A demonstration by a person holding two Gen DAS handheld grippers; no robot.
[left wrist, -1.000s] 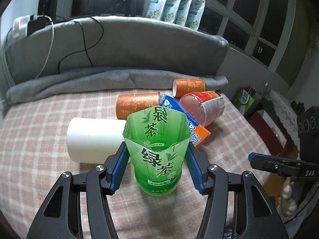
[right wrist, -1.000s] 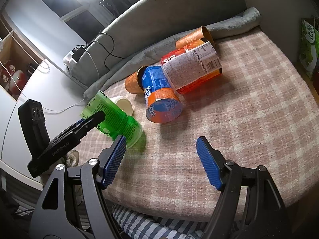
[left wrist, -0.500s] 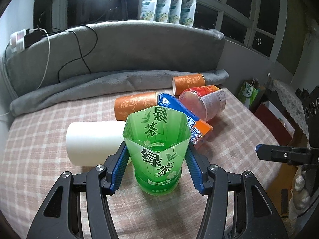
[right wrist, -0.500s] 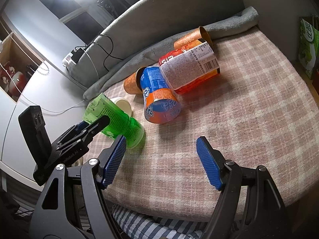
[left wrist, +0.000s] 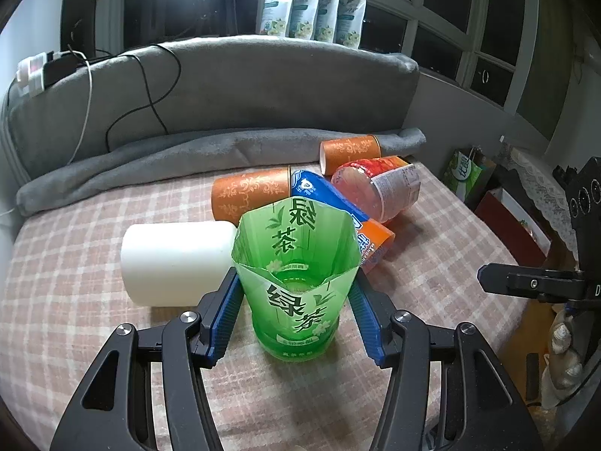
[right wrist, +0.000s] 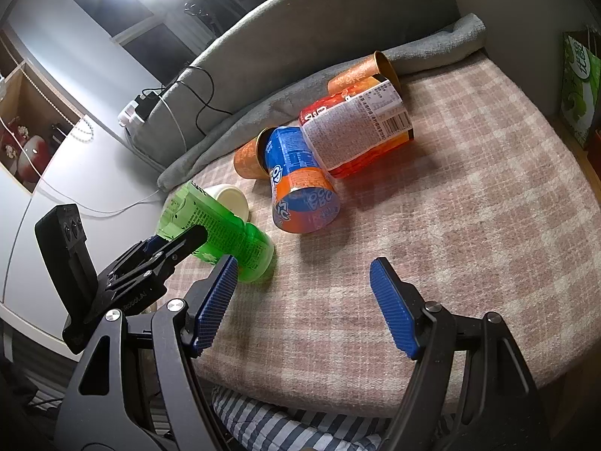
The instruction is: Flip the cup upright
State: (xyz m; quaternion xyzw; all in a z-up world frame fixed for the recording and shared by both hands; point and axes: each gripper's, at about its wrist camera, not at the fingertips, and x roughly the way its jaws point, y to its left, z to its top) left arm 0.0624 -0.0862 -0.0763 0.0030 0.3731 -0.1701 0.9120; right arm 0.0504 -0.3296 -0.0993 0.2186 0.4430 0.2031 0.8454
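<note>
**Green cup clamped in left gripper, base on cloth**

Left gripper (left wrist: 295, 314): closed on green cup (left wrist: 296, 263), one blue pad against each side of lower body. Cup standing with cut open rim up and rounded base down on checked cloth (left wrist: 75, 248). In right wrist view, same green cup (right wrist: 221, 231) seen leaning, base toward camera near front edge of cloth, left gripper's black finger across its side.

Right gripper (right wrist: 304, 300): spread wide, nothing between pads, held above cloth to the right of cup.

Just behind cup: white cup (left wrist: 176, 263) on its side, touching or nearly touching the left pad. Further back, all lying down in a cluster: two orange patterned cups (left wrist: 249, 195), a blue-and-orange cup (left wrist: 338, 210), a red-labelled clear cup (left wrist: 379, 188). Grey blanket (left wrist: 210, 154) along rear edge.
</note>
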